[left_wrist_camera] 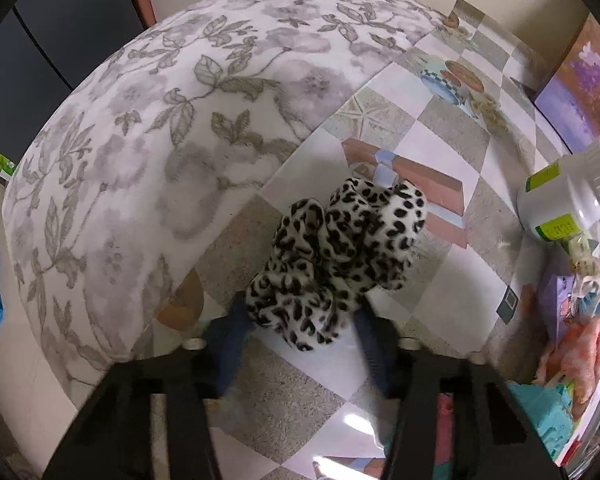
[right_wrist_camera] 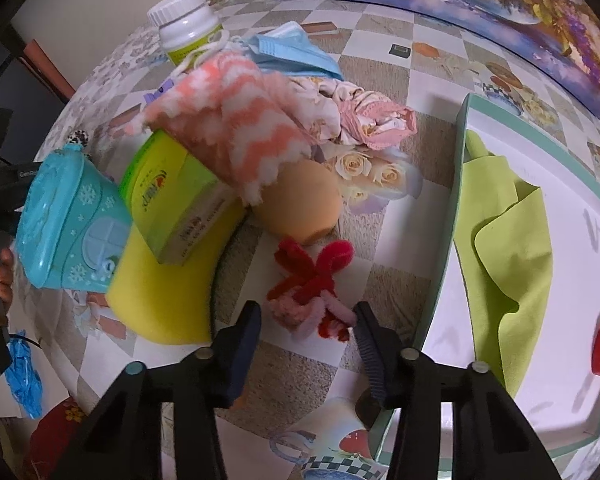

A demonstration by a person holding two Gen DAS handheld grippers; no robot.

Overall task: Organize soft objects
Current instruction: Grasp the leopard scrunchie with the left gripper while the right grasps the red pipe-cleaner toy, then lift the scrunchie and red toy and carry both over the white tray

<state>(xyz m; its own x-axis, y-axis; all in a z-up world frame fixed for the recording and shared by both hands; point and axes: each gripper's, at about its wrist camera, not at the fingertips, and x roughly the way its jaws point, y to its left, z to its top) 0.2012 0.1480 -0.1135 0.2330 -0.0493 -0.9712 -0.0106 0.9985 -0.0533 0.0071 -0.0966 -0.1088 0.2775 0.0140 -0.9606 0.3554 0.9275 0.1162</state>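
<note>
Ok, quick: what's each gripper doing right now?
Left gripper: closed on the leopard-print scrunchie.
Right gripper: jaws around the red and pink pipe-cleaner bundle; firm grip cannot be told.

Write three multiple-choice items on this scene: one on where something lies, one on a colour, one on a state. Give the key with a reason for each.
1. Where does the green cloth lie?
A. inside the white tray
B. on top of the yellow sponge
C. under the white bottle

2. What colours is the pipe-cleaner bundle in front of the right gripper?
A. blue and white
B. red and pink
C. green and yellow

3. How does the spotted scrunchie stand to the left gripper?
A. far off on the floral cushion
B. lifted clear of the table
C. between the two fingers, resting on the checked tablecloth

Key:
1 A, the cloth is draped over the tray's floor.
2 B, red stems cross over pink ones.
3 C, a finger stands on each side of the scrunchie.
</note>
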